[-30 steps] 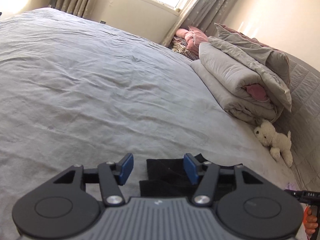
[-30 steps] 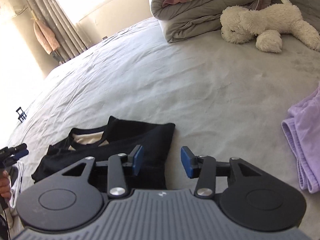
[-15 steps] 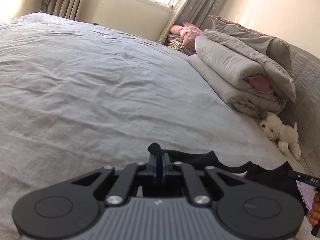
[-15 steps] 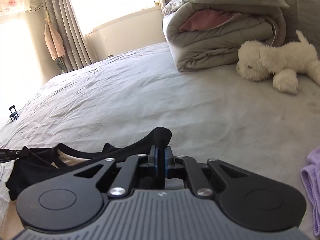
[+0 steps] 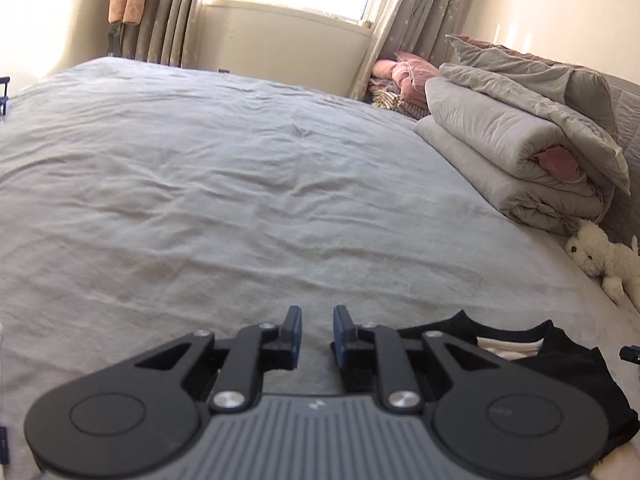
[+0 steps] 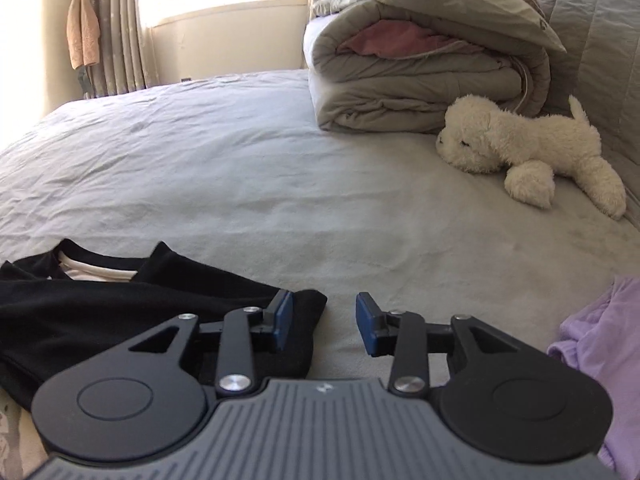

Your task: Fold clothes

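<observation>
The black garment (image 6: 120, 304) is lying folded on the near part of the grey bed (image 6: 248, 176). Both grippers are opening with nothing between the jaws — the left gripper (image 5: 316, 334) is hovering just left of it, the right gripper (image 6: 324, 320) over its right edge.

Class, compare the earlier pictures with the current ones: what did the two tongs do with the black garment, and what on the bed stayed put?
Both tongs pinched the black garment half a second ago and have let go. The left tongs and right tongs are opening with nothing between the pads; the garment lies folded on the bed. The plush dog, folded quilt and purple garment stayed put.
</observation>
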Available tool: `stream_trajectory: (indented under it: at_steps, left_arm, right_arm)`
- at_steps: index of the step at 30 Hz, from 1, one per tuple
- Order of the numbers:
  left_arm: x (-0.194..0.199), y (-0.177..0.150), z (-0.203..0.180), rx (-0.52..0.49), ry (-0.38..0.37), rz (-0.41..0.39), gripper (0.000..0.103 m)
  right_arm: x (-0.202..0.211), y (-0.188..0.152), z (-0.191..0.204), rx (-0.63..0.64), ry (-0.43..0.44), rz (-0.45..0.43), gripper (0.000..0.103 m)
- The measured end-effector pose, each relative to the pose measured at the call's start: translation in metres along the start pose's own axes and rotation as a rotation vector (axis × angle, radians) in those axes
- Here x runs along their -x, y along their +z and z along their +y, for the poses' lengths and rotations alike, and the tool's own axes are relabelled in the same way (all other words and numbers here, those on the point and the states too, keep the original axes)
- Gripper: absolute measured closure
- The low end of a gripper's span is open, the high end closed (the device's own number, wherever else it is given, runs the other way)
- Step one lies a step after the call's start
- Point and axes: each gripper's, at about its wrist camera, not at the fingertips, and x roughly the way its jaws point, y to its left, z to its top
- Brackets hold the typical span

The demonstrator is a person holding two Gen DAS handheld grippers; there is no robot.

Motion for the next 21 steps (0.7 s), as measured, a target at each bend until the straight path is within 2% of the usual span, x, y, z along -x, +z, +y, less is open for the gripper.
stream_trajectory:
  at_steps: [2, 4, 5, 7, 9, 11, 12, 13, 17, 21]
  left_arm:
    - [0.018, -0.005, -0.019, -0.075, -0.059, -0.019, 0.085]
    - [0.023, -0.015, -0.039, -0.132, -0.107, -0.009, 0.085]
    - [0.022, -0.022, -0.049, -0.159, -0.124, 0.004, 0.085]
    - [0.009, -0.040, -0.061, -0.195, -0.111, 0.057, 0.085]
    - [-0.008, -0.058, -0.059, -0.216, -0.045, 0.123, 0.084]
    - [-0.010, -0.064, -0.051, -0.215, -0.026, 0.121, 0.086]
    - [-0.008, -0.062, -0.046, -0.203, -0.010, 0.118, 0.096]
    - [-0.007, -0.060, -0.044, -0.193, 0.011, 0.119, 0.100]
    - [0.007, -0.047, -0.042, -0.184, 0.066, 0.084, 0.098]
    - [0.023, -0.051, -0.057, -0.208, -0.012, 0.021, 0.094]
  right_arm:
    - [0.012, 0.000, 0.011, 0.063, 0.064, 0.001, 0.064]
    - [0.013, -0.006, 0.023, 0.105, 0.093, 0.050, 0.065]
    - [0.008, -0.012, 0.026, 0.117, 0.099, 0.104, 0.074]
    - [-0.002, -0.024, 0.029, 0.133, 0.098, 0.196, 0.082]
    - [-0.006, -0.034, 0.027, 0.141, 0.089, 0.229, 0.082]
    - [-0.002, -0.034, 0.024, 0.128, 0.090, 0.247, 0.082]
    - [-0.001, -0.035, 0.025, 0.143, 0.090, 0.248, 0.082]
    - [0.000, -0.037, 0.027, 0.166, 0.088, 0.247, 0.082]
    - [0.009, -0.034, 0.035, 0.204, 0.048, 0.263, 0.081]
    - [0.030, -0.028, 0.059, 0.246, 0.078, 0.109, 0.081]
